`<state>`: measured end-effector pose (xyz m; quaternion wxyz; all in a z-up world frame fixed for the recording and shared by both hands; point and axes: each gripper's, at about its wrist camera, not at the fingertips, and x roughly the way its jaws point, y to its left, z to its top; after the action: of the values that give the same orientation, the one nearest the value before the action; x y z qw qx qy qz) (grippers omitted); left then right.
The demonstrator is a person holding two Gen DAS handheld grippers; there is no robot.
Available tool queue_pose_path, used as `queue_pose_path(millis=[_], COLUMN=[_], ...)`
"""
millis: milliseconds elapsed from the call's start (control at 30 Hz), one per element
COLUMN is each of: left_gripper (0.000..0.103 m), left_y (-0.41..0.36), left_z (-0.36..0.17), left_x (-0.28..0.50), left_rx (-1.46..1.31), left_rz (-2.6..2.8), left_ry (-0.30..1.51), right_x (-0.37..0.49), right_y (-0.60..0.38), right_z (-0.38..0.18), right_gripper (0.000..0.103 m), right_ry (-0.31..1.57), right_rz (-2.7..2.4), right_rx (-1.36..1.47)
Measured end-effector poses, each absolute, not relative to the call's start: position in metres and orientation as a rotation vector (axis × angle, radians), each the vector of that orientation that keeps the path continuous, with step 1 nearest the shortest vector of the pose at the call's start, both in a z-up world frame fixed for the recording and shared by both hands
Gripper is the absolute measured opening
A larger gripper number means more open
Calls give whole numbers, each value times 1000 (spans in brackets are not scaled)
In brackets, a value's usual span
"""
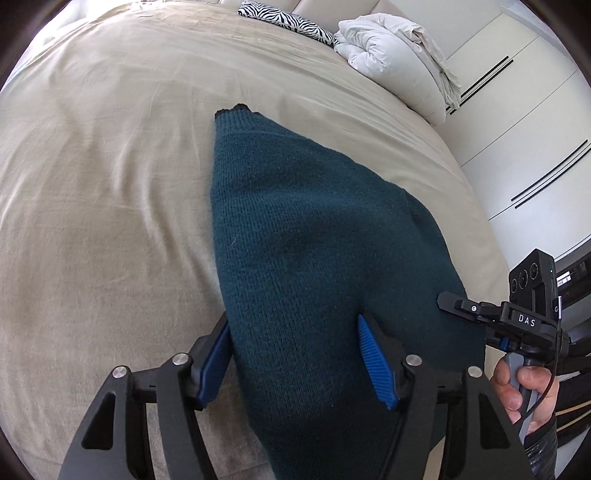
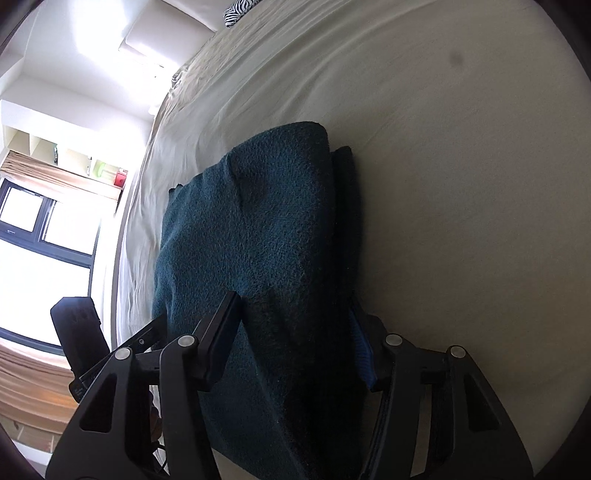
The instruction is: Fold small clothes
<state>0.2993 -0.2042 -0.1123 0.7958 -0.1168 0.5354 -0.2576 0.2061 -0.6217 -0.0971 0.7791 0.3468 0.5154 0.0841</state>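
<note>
A dark teal knit garment point(image 1: 303, 236) lies folded lengthwise on the beige bed sheet point(image 1: 110, 184). My left gripper point(image 1: 295, 336) has its blue pads wide apart, with the garment's near end between them; the jaws are open, not pinching. The right gripper point(image 1: 491, 314) shows at the garment's right edge, held by a hand. In the right wrist view the garment point(image 2: 258, 229) lies between the spread fingers of my right gripper point(image 2: 295, 317), also open. The garment's near end runs under both grippers and is partly hidden.
A folded white duvet point(image 1: 395, 48) and a zebra-print pillow point(image 1: 284, 18) lie at the bed's far end. White wardrobe doors point(image 1: 524, 122) stand to the right. A window point(image 2: 33, 229) and shelves show past the bed's left edge.
</note>
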Motion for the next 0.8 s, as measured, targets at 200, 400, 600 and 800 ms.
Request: queue_pose_path(millis=[200,400,600,800], left_gripper=[51,37,35,35], left_y=[-222,-226,-198,-138], left_z=[-101,-81,-39,-5], left_x=[294,280,234,176], left_rx=[-116,-30,48,77], left_rz=[-505,-487,-454,-421], left_ry=[1131,1096,1006,937], right_x=[213,212,178,127], right_y=[-597,-552,-517,-455], right_z=[-96,-71,-28,10], right_gripper=[30,23,21,21], right_ry=[1142,1113,1032,967], right_rz=[109,-4,9,85], right_rx=[598,292,202,151])
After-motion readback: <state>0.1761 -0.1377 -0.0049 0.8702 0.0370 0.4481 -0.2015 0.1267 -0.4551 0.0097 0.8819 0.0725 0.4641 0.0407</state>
